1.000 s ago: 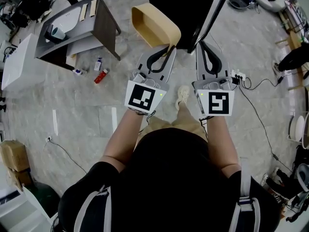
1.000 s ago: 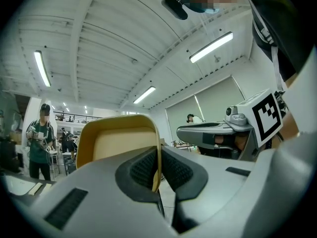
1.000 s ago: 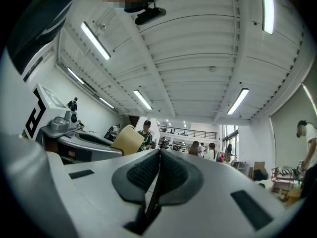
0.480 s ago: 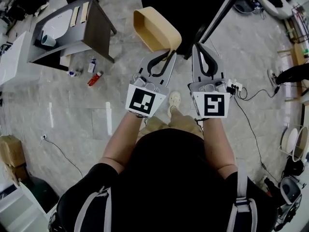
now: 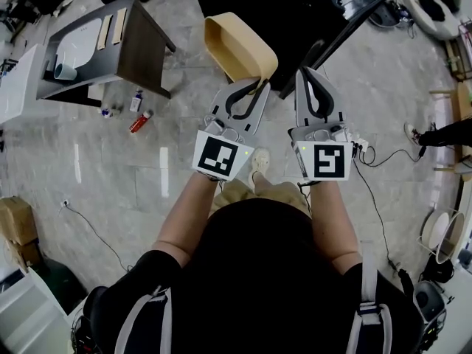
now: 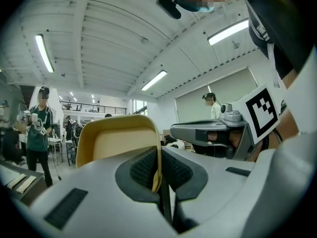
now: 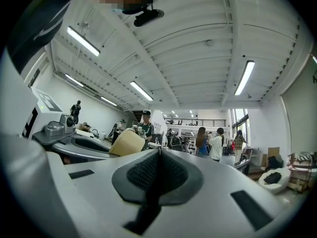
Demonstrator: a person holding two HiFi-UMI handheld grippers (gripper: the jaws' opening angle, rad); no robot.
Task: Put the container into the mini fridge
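You're mid-carry: left gripper [image 5: 258, 83] is clamped on the rim of the container [image 5: 240, 46], which juts toward 11 o'clock; right gripper [image 5: 306, 76] is closed, empty. Next, steer it into the fridge [image 5: 280, 6] at 12

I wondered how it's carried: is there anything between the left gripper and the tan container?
Nothing. In the left gripper view, the left gripper pinches the container directly by its thin rim, with its jaws shut on it.

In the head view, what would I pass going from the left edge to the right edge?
white cup → red bottle → tan container → right gripper → white power strip
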